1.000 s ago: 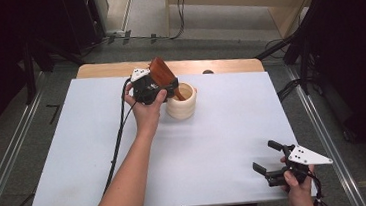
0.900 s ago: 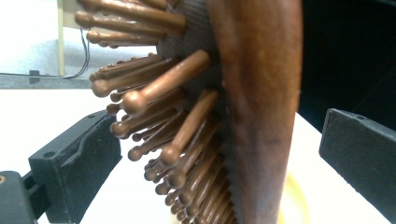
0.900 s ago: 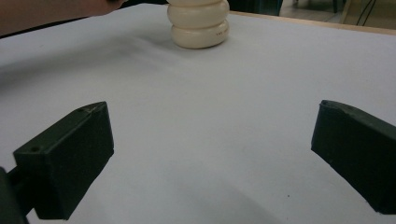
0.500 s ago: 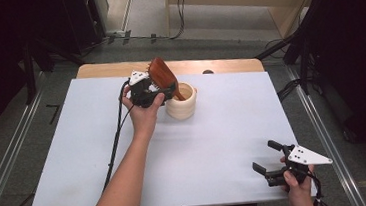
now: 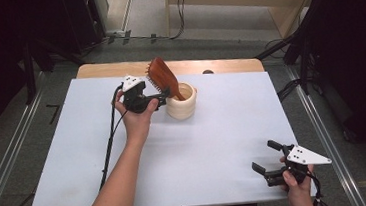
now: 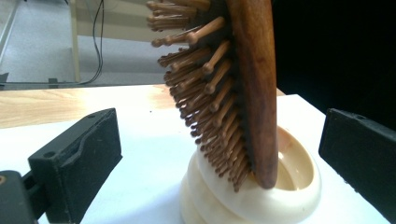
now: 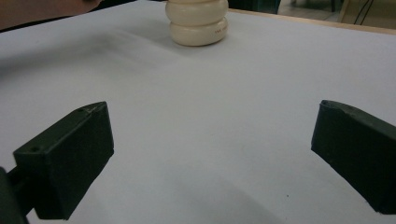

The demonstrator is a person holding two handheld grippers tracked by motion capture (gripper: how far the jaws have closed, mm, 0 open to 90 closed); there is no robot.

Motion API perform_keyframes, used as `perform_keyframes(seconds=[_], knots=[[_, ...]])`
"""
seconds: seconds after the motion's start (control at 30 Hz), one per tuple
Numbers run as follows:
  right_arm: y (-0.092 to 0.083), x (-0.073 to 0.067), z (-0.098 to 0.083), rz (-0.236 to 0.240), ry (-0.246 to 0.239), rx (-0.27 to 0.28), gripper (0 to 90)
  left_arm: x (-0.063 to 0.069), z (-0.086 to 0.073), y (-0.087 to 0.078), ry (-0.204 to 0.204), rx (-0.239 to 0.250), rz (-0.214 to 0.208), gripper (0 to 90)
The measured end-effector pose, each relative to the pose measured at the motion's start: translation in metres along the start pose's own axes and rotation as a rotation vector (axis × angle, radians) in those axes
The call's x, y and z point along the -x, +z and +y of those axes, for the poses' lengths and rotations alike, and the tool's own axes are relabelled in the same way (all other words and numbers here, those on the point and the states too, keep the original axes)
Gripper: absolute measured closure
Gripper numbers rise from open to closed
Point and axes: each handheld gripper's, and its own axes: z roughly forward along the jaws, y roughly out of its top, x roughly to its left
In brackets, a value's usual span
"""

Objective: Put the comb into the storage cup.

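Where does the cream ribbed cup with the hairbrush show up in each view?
High view: cream ribbed cup at table's far centre, beside the left gripper.
Left gripper view: bottom centre, between open jaws.
Right gripper view: top centre.
Shared landmark: the white table sheet.

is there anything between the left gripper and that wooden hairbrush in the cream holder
Nothing visible. The left gripper sits open right beside the brown wooden hairbrush, which stands tilted in the cream ribbed holder. In the left gripper view, the brush lies between the two spread jaws with only bare white tabletop around.
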Motion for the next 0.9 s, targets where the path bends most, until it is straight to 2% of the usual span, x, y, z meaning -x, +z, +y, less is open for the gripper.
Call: perform_keyframes(seconds=[0.33, 0.47, 0.7, 0.9], knots=[[0.001, 0.0, 0.0, -0.006, -0.005, -0.003, 0.0, -0.005, -0.008, -0.022, 0.007, 0.012, -0.002, 0.0], [0.001, 0.0, 0.0, -0.007, -0.006, -0.003, 0.0, -0.004, -0.011, -0.031, 0.026, 0.017, 0.003, 0.0], [0.001, 0.0, 0.0, -0.007, -0.006, -0.004, 0.0, -0.002, -0.014, -0.048, 0.029, 0.039, -0.007, 0.0], [0.001, -0.001, 0.0, -0.007, -0.007, -0.007, 0.0, 0.001, -0.021, -0.06, 0.047, 0.044, -0.017, 0.0]])
